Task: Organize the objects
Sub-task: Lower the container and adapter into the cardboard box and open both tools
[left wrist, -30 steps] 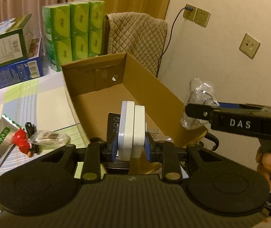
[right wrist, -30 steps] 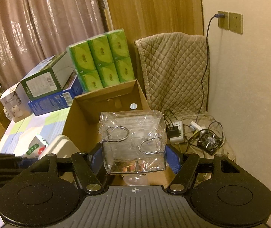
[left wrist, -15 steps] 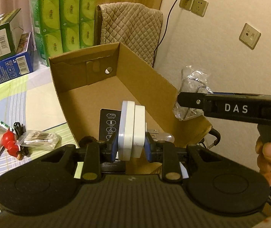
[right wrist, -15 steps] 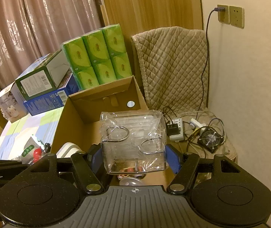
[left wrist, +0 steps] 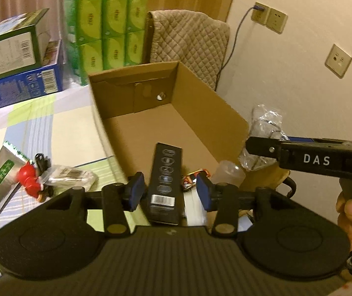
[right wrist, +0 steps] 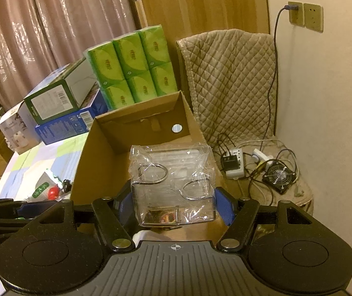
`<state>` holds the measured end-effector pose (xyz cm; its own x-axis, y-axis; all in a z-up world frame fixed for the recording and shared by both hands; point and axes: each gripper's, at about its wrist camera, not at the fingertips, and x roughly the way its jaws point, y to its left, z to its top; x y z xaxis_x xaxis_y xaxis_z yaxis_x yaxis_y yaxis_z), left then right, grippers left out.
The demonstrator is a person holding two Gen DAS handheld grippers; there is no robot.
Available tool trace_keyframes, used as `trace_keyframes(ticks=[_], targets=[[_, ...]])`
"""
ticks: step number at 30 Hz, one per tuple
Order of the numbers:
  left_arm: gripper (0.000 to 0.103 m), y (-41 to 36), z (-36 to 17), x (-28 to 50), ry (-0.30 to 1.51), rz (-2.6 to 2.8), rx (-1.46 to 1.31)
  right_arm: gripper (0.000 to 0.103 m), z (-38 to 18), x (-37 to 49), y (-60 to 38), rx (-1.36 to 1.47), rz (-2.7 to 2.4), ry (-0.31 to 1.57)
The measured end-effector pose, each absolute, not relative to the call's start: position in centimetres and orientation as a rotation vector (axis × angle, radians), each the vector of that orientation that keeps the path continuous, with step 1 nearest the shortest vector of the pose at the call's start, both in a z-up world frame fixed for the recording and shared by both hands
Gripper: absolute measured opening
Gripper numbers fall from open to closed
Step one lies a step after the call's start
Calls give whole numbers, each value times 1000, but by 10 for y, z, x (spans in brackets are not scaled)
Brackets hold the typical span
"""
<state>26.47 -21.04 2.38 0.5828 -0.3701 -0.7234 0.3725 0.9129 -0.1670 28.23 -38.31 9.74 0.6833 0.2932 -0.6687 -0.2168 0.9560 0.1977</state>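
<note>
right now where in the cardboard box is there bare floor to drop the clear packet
The cardboard box has bare floor across its far half, up to the back wall. The near end is crowded: black box, snack wrapper, plastic cup. The right claw holds the clear packet.

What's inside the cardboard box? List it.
In the cardboard box: a black slim box, a white item, a snack wrapper, a clear cup. The nearest floor is hidden.

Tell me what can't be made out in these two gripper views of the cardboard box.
- White item just released by the left gripper: left wrist view, mostly behind the gripper body.
- Near end of the cardboard box: hidden by the grippers in both views.
- Clear wrapped package contents: right wrist view, crinkled film glare.
- Black box print: too small.
</note>
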Motion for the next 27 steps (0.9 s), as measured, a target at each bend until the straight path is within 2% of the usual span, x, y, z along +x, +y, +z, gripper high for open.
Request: trace_keyframes(ticks=[11,12,14,16,19,27], targets=[[42,-179,26,258,839,-378,-41,65,93,283,-363,115,331,794],[42,-177,26,258,838,-374,-44,67,91,284,-363,124,335,801],[44,-173,26,258,838,-366,-51,80,89,285,-363,144,334,802],[46,-168,26,257,838,-359,-57,84,91,284,-364,155,312,781],[52,-159,26,254,842,-343,-68,84,93,281,-367,165,309,779],[55,-132,31,239,837,-297,-101,84,101,264,-361,150,318,784]])
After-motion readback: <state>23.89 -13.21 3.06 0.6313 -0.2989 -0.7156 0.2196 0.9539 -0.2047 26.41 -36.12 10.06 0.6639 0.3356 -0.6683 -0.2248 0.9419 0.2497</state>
